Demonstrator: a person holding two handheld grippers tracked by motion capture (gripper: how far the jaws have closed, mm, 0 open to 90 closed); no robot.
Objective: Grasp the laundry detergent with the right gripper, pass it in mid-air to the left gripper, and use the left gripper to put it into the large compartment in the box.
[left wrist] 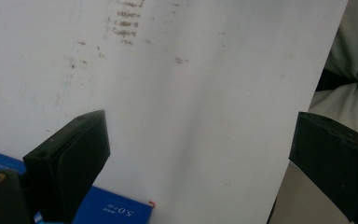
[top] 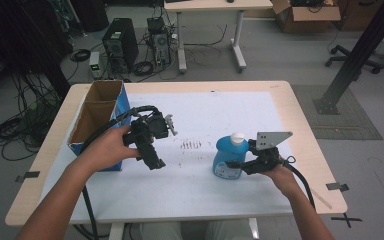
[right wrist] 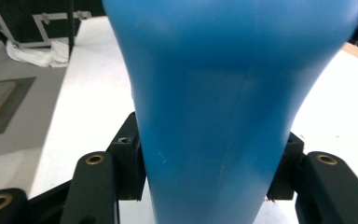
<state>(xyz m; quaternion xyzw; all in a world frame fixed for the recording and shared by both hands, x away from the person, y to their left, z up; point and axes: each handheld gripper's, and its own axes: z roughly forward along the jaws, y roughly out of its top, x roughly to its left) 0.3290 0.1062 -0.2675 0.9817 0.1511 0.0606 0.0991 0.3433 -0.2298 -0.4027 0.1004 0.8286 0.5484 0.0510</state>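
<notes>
Table: a light wooden table (top: 300, 120) covered across most of its top by a white sheet (top: 205, 115) that carries faint brownish smudges (top: 191, 145) near its middle.
Blue bottle: a blue plastic bottle with a white cap (top: 228, 159) stands upright on the white sheet, right of centre and toward the near side; a label shows low on its front.
Right gripper: the black right gripper (top: 237, 165), topped by a grey three-cornered plate, is held in the person's right hand (top: 280, 174) just right of the bottle. In the right gripper view its jaws press against both sides of the blue body (right wrist: 209, 112), closed onto it.
Left gripper: the black left gripper (top: 152, 160) is held in the left hand (top: 111, 149) left of centre, above the sheet, well apart from the bottle. In the left gripper view its jaws stand wide apart with nothing between them but bare white sheet.
Cardboard box: an open brown cardboard box with blue outer sides (top: 97, 117) sits at the left edge of the table, just beside the left hand; its blue side (left wrist: 107, 210) shows under the left gripper.
Cable: a black cable (top: 100, 131) trails from the left gripper toward the near edge.
</notes>
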